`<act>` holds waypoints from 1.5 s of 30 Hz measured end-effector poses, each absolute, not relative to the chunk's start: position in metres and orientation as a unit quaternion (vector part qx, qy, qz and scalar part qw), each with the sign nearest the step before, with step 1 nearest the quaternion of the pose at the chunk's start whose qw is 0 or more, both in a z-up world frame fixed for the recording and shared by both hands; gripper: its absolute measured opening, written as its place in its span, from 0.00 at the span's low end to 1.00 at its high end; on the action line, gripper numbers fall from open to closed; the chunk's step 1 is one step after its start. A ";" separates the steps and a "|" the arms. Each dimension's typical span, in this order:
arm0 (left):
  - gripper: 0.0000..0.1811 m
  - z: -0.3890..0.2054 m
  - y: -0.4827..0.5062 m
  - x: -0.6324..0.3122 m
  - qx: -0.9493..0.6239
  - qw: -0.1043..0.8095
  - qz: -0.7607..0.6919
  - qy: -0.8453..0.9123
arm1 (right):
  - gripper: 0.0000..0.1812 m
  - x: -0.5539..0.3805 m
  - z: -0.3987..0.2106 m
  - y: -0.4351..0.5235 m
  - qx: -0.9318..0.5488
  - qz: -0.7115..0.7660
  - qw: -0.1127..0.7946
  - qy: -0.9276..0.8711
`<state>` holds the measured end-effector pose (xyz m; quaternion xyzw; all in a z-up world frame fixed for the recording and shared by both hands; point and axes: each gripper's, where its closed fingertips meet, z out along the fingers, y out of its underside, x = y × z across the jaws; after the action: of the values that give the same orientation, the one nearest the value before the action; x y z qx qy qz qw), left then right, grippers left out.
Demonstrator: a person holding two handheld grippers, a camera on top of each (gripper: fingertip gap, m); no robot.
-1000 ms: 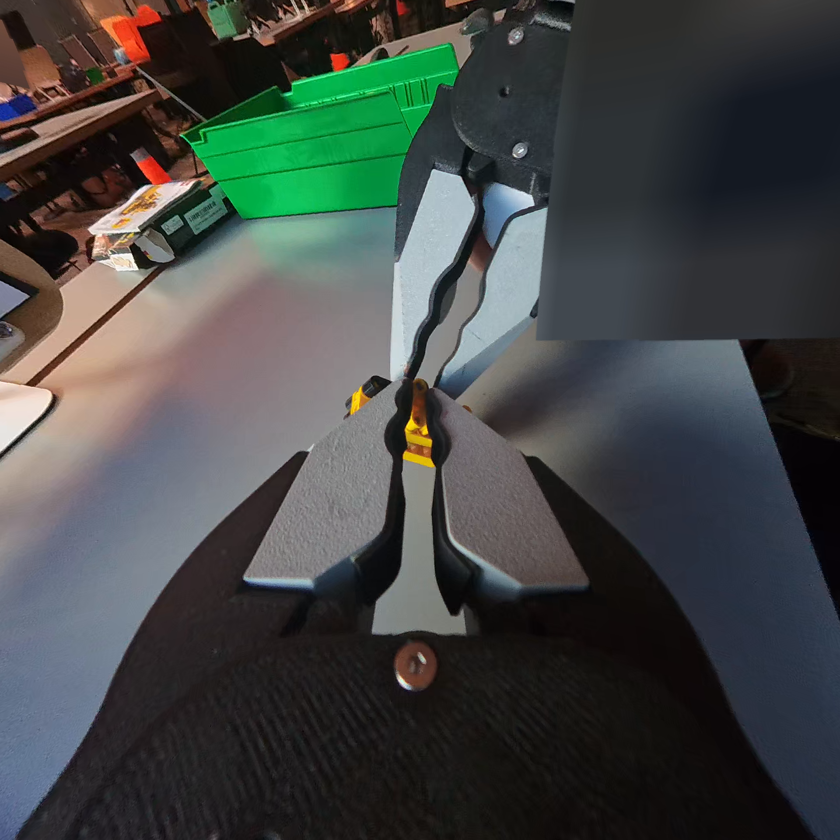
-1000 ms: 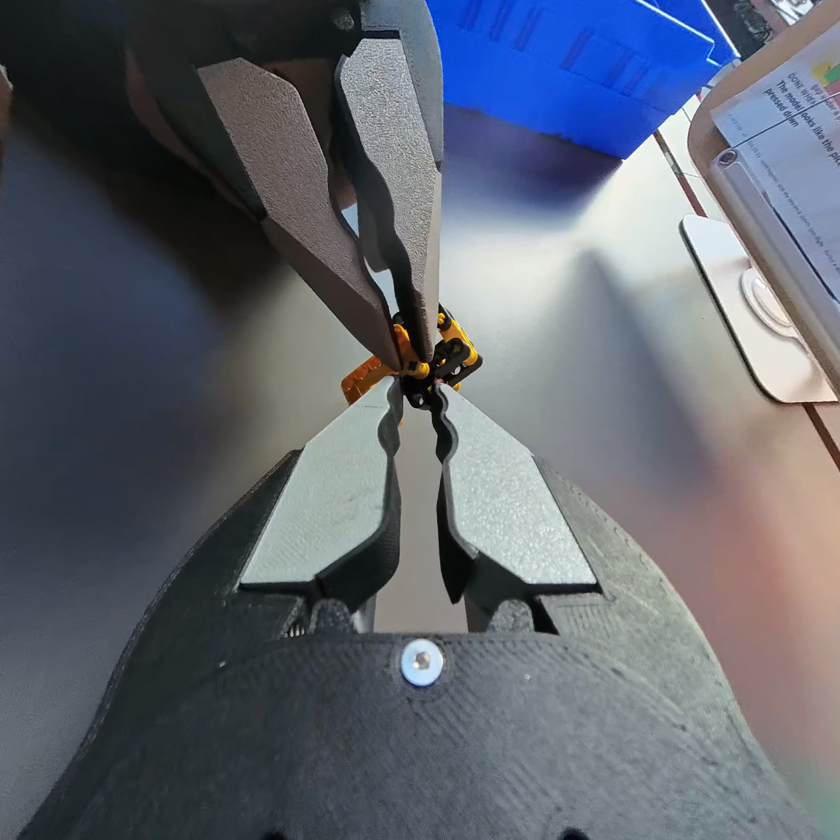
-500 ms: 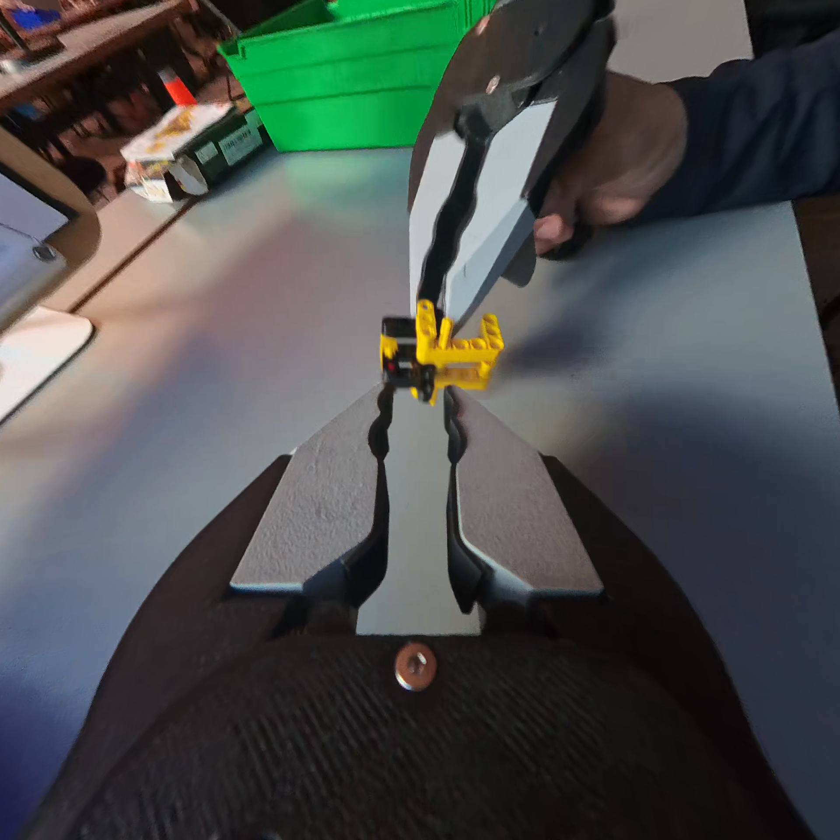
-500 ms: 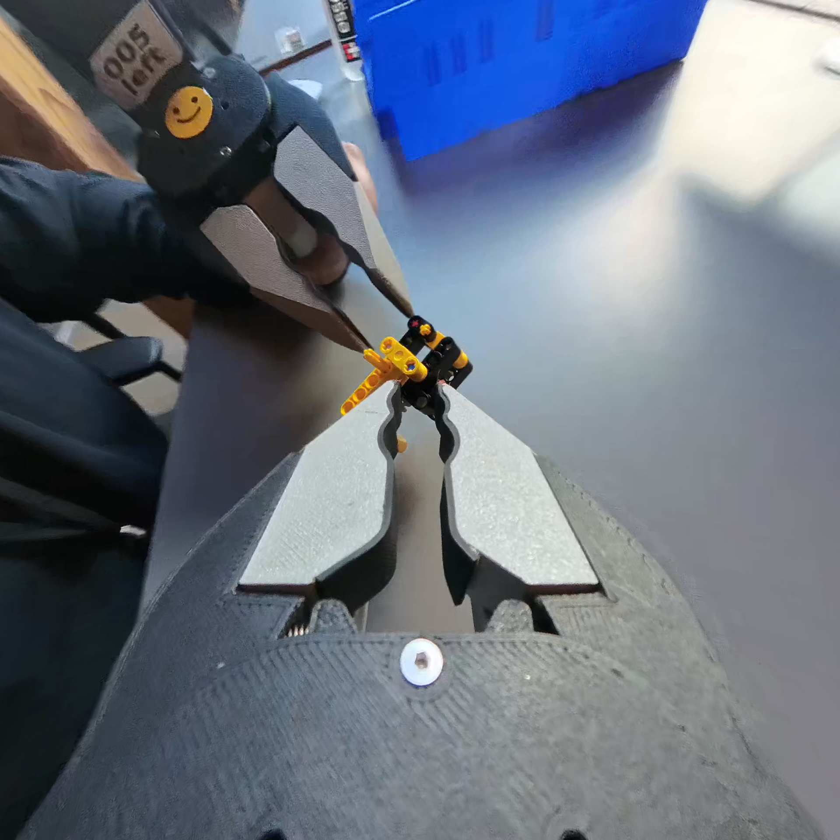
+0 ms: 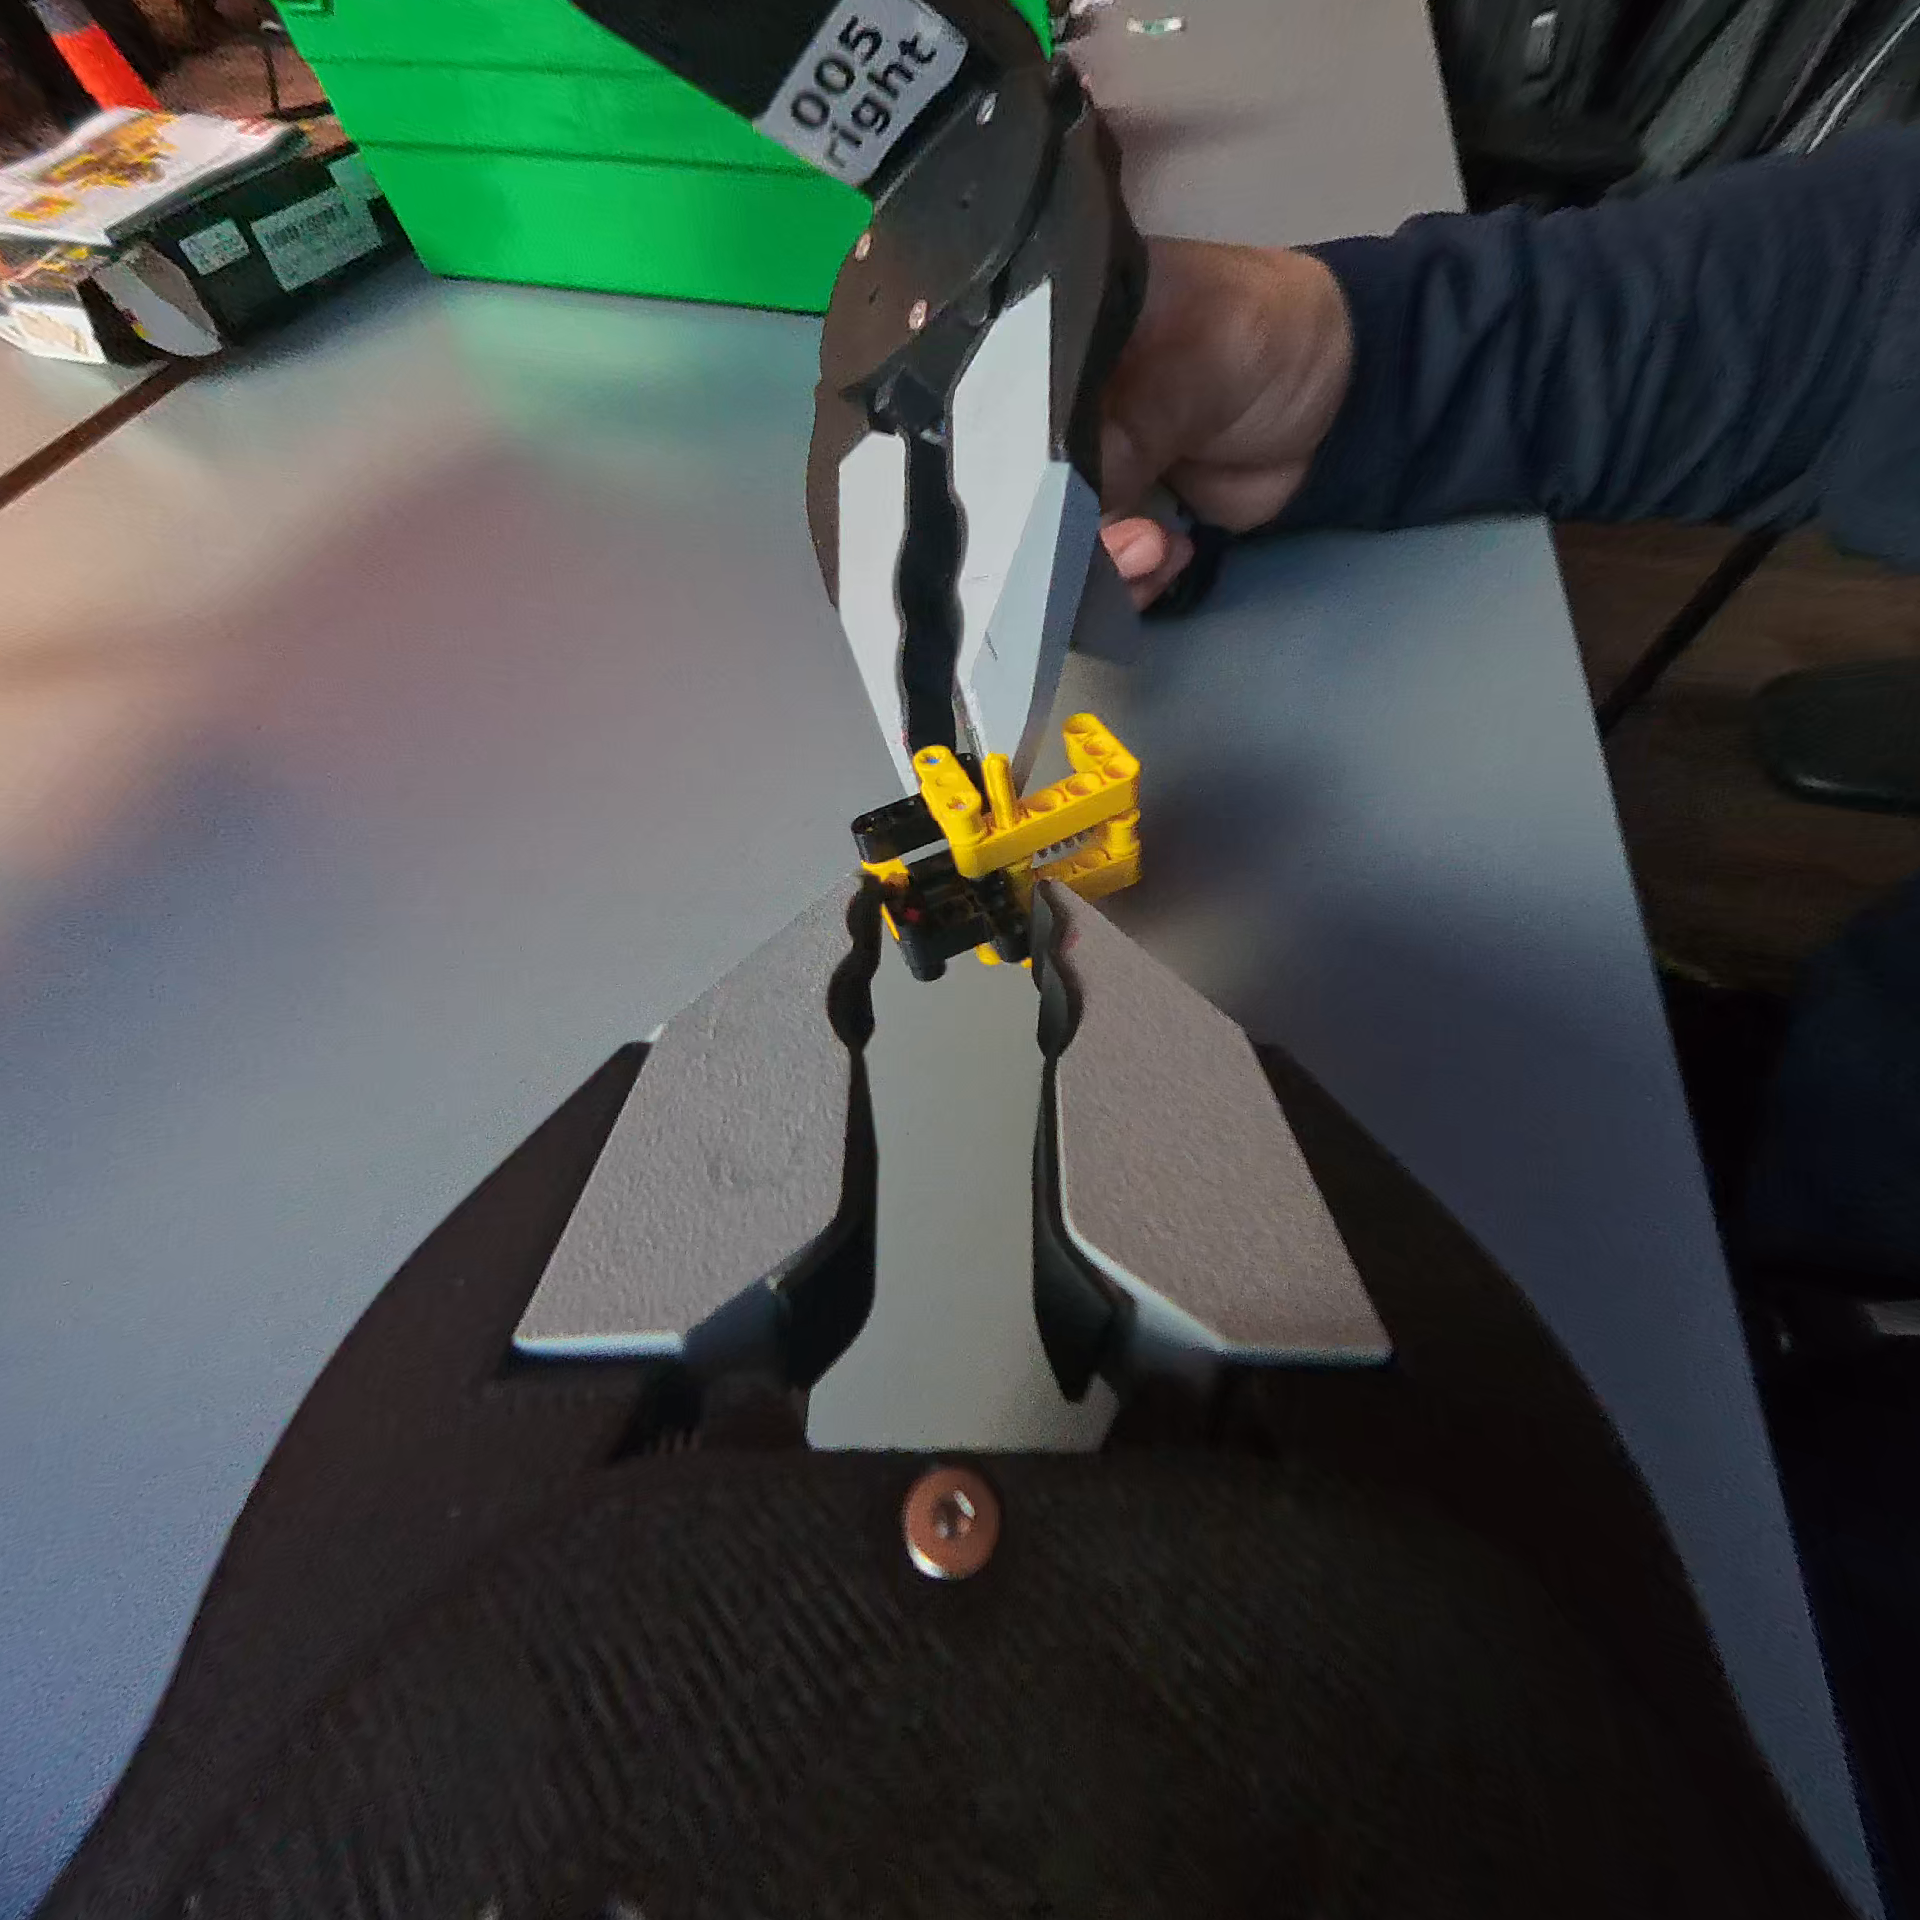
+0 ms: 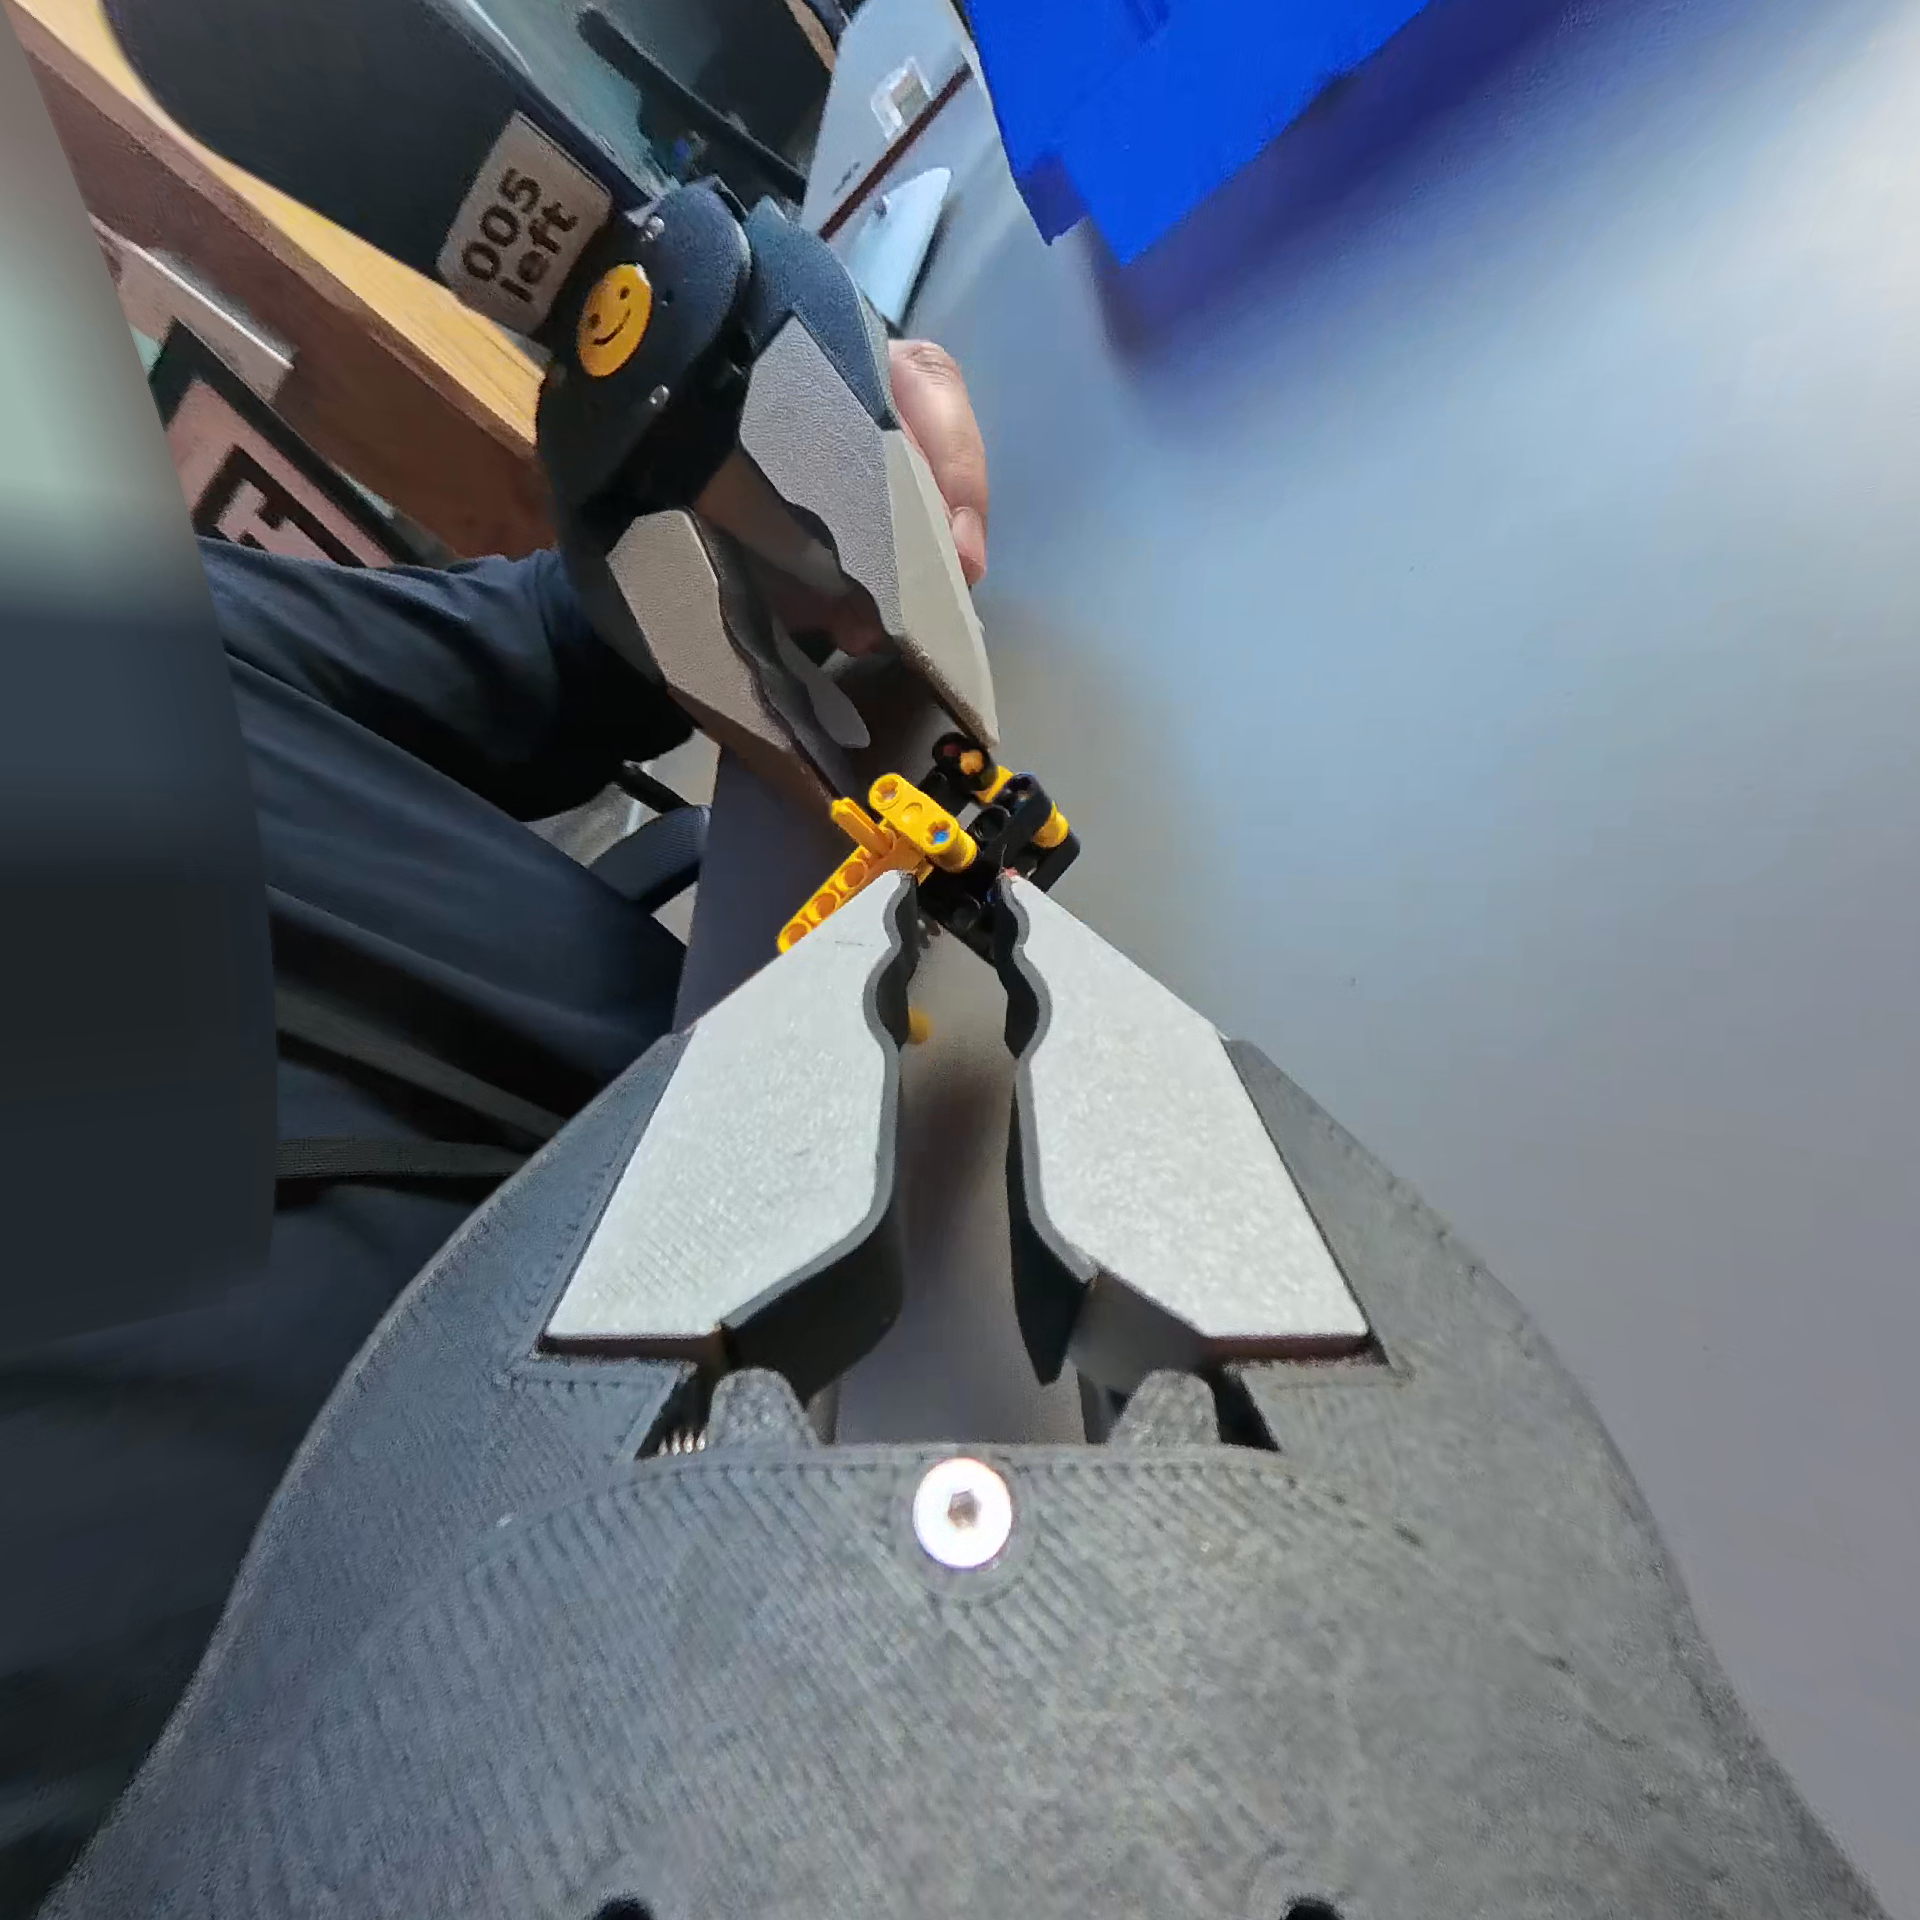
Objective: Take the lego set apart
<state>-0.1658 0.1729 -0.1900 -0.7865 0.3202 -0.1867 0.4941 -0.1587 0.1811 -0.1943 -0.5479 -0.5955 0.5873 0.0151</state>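
Above the grey worktop [image 5: 416,727], the right gripper [image 6: 951,899] is clamping the lego set [image 5: 997,831] by its black section, while the left gripper [image 5: 951,914] is bracketing it, fingers narrowly parted. Yellow and black pieces are remaining joined; disassembly appears barely begun.

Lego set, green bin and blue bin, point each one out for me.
lego set [image 5: 1023,821]: left wrist view, on its yellow beam.
green bin [image 5: 623,197]: left wrist view, on its front wall.
blue bin [image 6: 1174,114]: right wrist view, on its side wall.
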 end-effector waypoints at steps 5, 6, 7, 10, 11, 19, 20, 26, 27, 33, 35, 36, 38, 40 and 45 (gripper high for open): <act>0.13 -0.162 0.173 -0.172 -0.755 0.547 -0.206 0.298 | 0.06 -0.155 -0.175 0.185 -0.522 0.648 -0.004 -0.555; 0.16 -0.162 0.173 -0.172 -0.758 0.543 -0.218 0.290 | 0.06 -0.154 -0.174 0.184 -0.519 0.651 -0.007 -0.554; 0.17 -0.164 0.172 -0.169 -0.761 0.532 -0.241 0.284 | 0.06 -0.155 -0.173 0.182 -0.514 0.653 -0.007 -0.556; 0.18 -0.166 0.170 -0.156 -0.762 0.506 -0.307 0.265 | 0.06 -0.154 -0.170 0.173 -0.493 0.659 -0.017 -0.568; 0.17 -0.168 0.172 -0.158 -0.765 0.506 -0.303 0.260 | 0.06 -0.155 -0.173 0.173 -0.499 0.650 -0.013 -0.573; 0.16 -0.179 0.194 -0.180 -0.804 0.522 -0.212 0.192 | 0.12 -0.169 -0.177 0.223 -0.584 0.563 0.170 -0.560; 0.16 -0.179 0.196 -0.184 -0.805 0.528 -0.190 0.189 | 0.13 -0.168 -0.171 0.224 -0.581 0.568 0.183 -0.554; 0.16 -0.178 0.203 -0.188 -0.807 0.549 -0.120 0.185 | 0.05 -0.182 -0.163 0.207 -0.584 0.602 0.161 -0.520; 0.16 -0.176 0.204 -0.190 -0.807 0.552 -0.115 0.177 | 0.04 -0.184 -0.165 0.206 -0.587 0.599 0.166 -0.518; 0.16 -0.172 0.209 -0.201 -0.808 0.562 -0.112 0.134 | 0.01 -0.198 -0.161 0.209 -0.597 0.604 0.196 -0.491; 0.16 -0.173 0.210 -0.203 -0.809 0.564 -0.108 0.127 | 0.01 -0.200 -0.160 0.211 -0.601 0.600 0.207 -0.485; 0.16 -0.174 0.212 -0.203 -0.810 0.564 -0.108 0.122 | 0.01 -0.202 -0.160 0.213 -0.602 0.592 0.222 -0.488; 0.23 -0.174 0.214 -0.201 -0.809 0.560 -0.125 0.126 | 0.00 -0.205 -0.162 0.214 -0.607 0.573 0.232 -0.501; 0.23 -0.176 0.219 -0.204 -0.813 0.553 -0.130 0.126 | 0.00 -0.206 -0.163 0.216 -0.605 0.561 0.239 -0.512; 0.16 -0.172 0.221 -0.214 -0.807 0.561 -0.082 0.162 | 0.00 -0.212 -0.155 0.219 -0.615 0.578 0.250 -0.475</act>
<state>-0.2139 0.2210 -0.1725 -0.8074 0.1619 -0.0818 0.5615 -0.2116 0.2185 -0.1548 -0.6145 -0.4747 0.5784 0.2498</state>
